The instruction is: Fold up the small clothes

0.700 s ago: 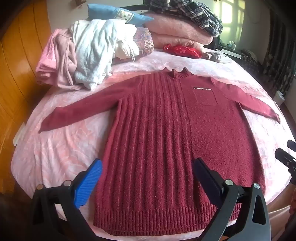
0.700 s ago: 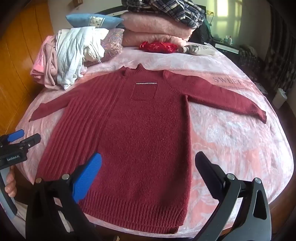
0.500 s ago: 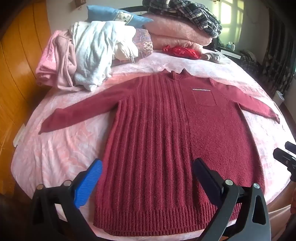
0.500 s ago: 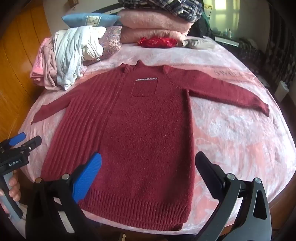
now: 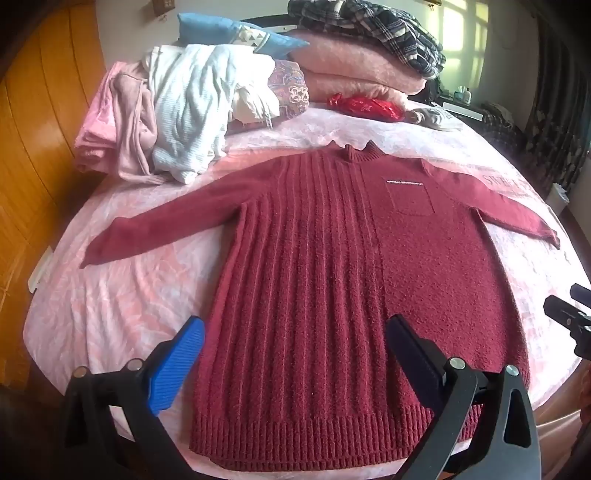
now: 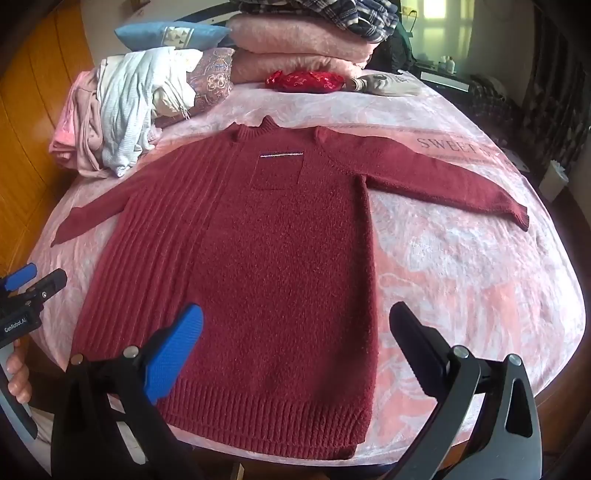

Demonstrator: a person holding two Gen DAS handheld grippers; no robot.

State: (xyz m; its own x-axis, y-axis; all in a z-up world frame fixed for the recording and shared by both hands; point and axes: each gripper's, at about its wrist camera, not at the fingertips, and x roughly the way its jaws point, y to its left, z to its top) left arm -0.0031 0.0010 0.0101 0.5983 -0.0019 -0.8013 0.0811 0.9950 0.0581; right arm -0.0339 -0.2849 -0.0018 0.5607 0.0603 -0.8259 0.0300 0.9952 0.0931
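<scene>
A dark red knit sweater [image 5: 332,266] lies flat, face up, on the pink bed, sleeves spread out to both sides, hem toward me; it also shows in the right wrist view [image 6: 258,240]. My left gripper [image 5: 295,332] is open and empty, hovering above the lower left part of the sweater near the hem. My right gripper [image 6: 295,325] is open and empty, above the lower right part of the sweater. The left gripper also shows at the left edge of the right wrist view [image 6: 26,284]. The right gripper shows at the right edge of the left wrist view [image 5: 569,310].
A pile of pink and white clothes [image 5: 166,118] lies at the back left of the bed [image 5: 110,295]. Folded pink blankets [image 5: 354,70], a plaid garment, a blue pillow [image 5: 236,35] and a red bundle [image 5: 365,107] sit at the back. An orange wooden wall [image 5: 33,147] is on the left.
Both grippers have drifted slightly forward over the sweater, the right one tilting down a little. The sweater has not moved and both grippers stay open.
</scene>
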